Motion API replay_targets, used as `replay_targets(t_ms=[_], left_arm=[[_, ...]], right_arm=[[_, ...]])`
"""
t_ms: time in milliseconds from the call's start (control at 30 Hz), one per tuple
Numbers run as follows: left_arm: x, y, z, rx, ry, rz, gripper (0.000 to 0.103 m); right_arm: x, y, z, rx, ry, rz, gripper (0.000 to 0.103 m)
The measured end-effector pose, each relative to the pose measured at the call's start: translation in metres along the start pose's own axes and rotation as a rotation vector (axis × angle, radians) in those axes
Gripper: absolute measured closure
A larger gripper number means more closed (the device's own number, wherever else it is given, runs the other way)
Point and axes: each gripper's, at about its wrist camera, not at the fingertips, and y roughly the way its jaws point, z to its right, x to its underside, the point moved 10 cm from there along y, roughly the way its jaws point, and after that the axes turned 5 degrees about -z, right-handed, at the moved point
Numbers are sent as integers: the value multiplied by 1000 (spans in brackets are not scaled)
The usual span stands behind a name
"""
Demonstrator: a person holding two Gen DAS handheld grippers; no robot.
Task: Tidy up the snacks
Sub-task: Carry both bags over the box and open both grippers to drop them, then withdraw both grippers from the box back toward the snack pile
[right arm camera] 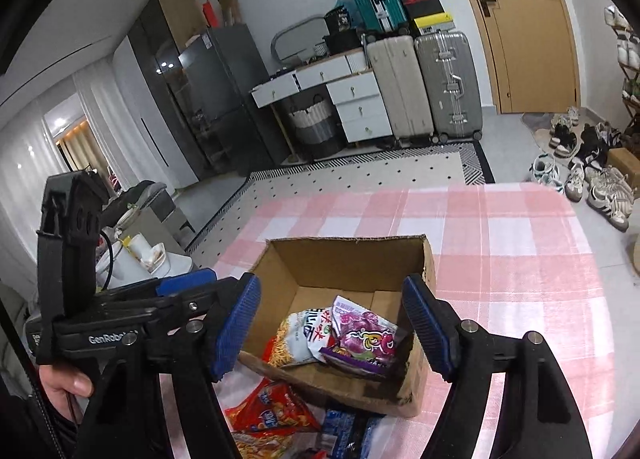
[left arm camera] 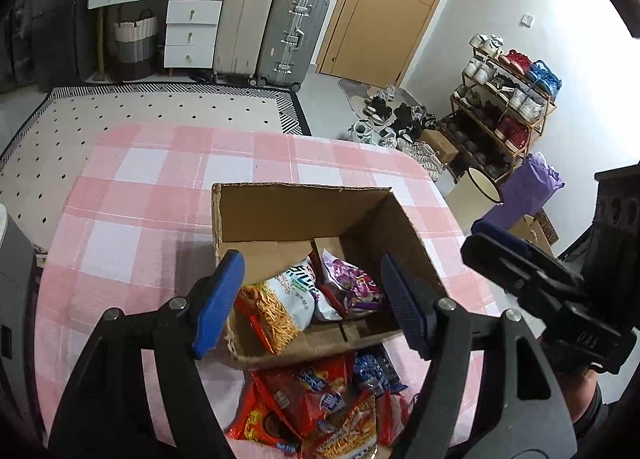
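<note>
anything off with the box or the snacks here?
The cardboard box has a ragged, torn near rim. Only two bags sit inside, a white one and a purple one, lying tilted. The other snack bags still lie heaped on the tablecloth in front.

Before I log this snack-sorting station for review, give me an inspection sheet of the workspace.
Surface: table under a pink checked cloth.
Job's things: open cardboard box holding a white noodle-snack bag and a purple snack bag; pile of red and blue snack packets on the cloth in front of the box.
Clutter: nothing seen on the cloth besides these.
Grippers: left gripper and right gripper both open, empty, over the box.
Cables: dark cable beside the table.
Surroundings: suitcases, white drawers, wooden door, shoe rack, spotted rug.
</note>
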Motion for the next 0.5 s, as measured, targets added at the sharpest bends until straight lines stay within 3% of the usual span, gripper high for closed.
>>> replay_targets(t_ms=[167, 233, 500], left_arm=[[8, -23, 10, 3, 12, 17, 31], [11, -35, 13, -1, 16, 30, 24], [30, -74, 26, 2, 49, 59, 23]], right_arm=[[-3, -26, -12, 4, -23, 36, 24], [-2, -35, -18, 6, -31, 50, 22], [9, -75, -37, 12, -58, 103, 11]])
